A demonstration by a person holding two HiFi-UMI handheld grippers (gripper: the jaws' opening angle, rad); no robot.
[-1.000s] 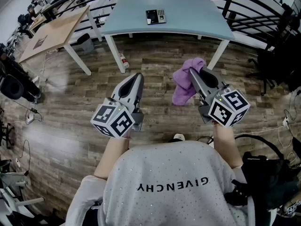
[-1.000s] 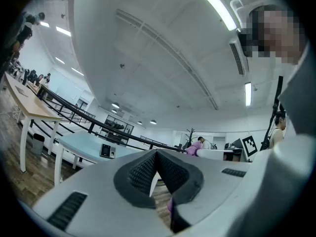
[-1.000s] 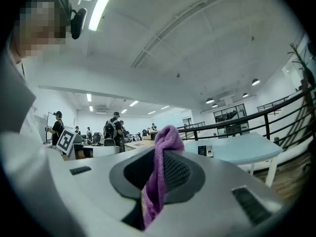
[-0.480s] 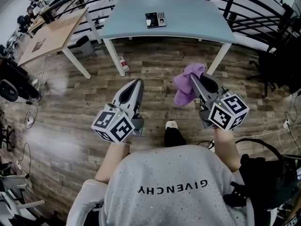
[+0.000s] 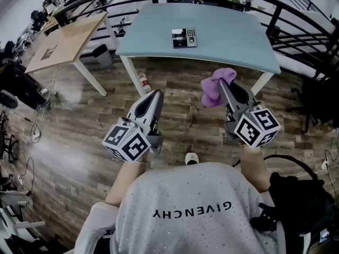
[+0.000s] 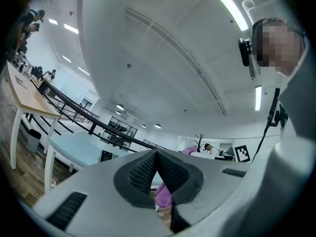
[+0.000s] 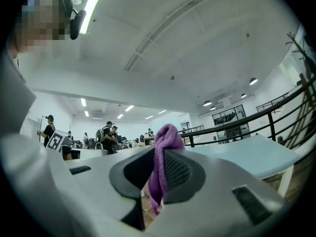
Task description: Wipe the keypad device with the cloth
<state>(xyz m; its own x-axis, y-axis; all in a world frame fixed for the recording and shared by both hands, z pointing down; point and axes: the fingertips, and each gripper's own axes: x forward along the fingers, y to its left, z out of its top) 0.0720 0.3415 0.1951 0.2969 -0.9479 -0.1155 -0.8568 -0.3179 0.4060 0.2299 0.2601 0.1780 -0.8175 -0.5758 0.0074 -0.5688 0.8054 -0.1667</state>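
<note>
I read GIVENCHY on the wearer's grey shirt. One keypad device lies on the blue table, left of its middle, clear of every edge and well beyond my two grippers. The right gripper pinches the single purple cloth. The left gripper is closed on nothing.

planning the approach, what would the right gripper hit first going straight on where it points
Likely the blue table, near the keypad device; nothing stands between, though depth is unclear.
</note>
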